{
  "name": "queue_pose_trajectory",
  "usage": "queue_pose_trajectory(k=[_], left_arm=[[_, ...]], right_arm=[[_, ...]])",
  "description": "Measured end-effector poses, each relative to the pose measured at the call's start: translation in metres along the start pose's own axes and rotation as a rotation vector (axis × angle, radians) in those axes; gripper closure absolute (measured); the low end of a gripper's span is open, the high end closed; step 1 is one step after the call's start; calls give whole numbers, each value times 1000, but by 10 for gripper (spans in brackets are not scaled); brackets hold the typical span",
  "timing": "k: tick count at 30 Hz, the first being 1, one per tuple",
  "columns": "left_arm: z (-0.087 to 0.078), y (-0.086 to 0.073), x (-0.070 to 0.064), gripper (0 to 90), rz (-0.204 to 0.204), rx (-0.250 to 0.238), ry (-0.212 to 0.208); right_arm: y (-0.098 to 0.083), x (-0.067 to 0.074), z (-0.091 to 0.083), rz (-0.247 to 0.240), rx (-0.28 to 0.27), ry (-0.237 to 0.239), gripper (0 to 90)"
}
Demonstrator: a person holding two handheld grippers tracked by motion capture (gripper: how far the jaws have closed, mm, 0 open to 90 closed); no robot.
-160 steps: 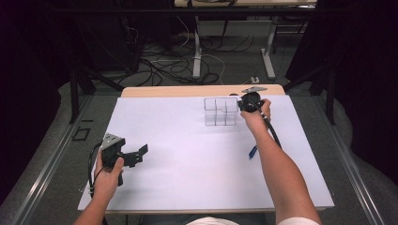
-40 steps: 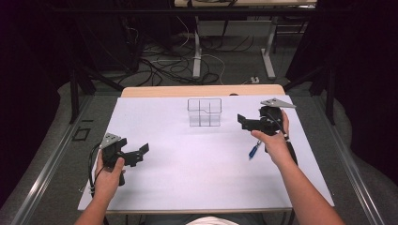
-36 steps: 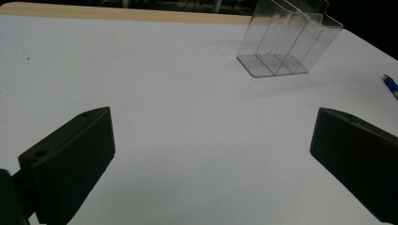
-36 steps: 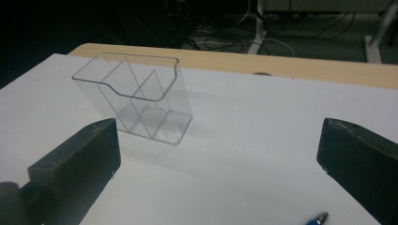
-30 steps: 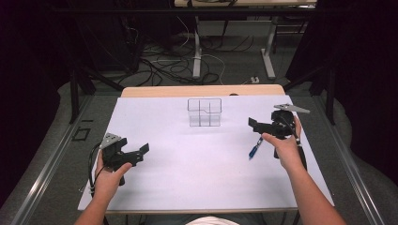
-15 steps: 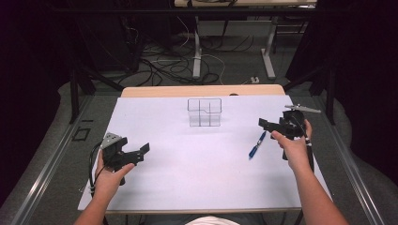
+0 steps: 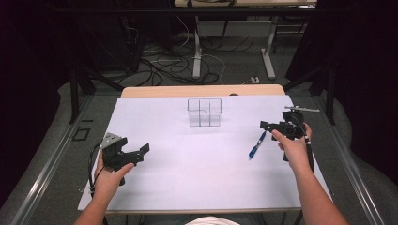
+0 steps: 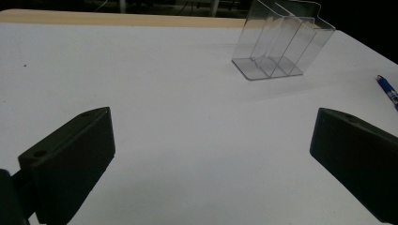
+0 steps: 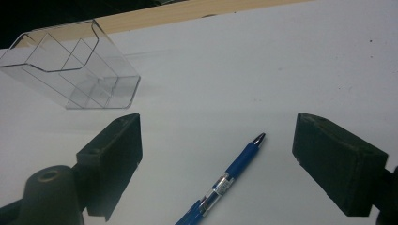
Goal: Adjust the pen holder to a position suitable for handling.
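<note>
Blue pen (image 9: 228, 182) lies between the spread jaws of the right gripper (image 9: 216, 154); left gripper (image 8: 211, 164) jaws apart, empty.

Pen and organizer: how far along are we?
Done: clear organizer stands upright, empty, mid-table. In hand: nothing; right gripper is open with the blue pen lying on the table between its jaws, ungrasped. Left gripper is open, idle. Left: presumably grasp the pen and put it in.
</note>
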State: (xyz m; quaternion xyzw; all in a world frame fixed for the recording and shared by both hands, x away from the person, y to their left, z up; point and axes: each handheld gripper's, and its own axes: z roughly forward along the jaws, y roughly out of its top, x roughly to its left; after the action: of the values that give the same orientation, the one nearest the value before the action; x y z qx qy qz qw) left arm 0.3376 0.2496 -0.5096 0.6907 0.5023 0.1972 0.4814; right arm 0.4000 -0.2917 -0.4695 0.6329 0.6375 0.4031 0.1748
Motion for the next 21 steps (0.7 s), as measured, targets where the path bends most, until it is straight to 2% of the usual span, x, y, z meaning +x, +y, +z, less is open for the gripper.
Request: queue_pose_trajectory(k=[2,4,10,12,16,21], left_arm=[[0,0,0,2,0,0,-1],[0,0,0,2,0,3,-2],[0,0,0,2,0,2,-5],[0,0,0,3,1,5,-5],[0,0,-1,3,1,2,-5],[0,0,0,3,-1,3,-6]], right_arm=[[0,1,1,10,13,-2,171],[0,1,2,0,14,-4,171],[-2,2,8,26,57,-4,184],[-1,3,12,4,68,-14,188],[0,3,15,16,86,-22,207],[2,1,22,44,134,-45,231]])
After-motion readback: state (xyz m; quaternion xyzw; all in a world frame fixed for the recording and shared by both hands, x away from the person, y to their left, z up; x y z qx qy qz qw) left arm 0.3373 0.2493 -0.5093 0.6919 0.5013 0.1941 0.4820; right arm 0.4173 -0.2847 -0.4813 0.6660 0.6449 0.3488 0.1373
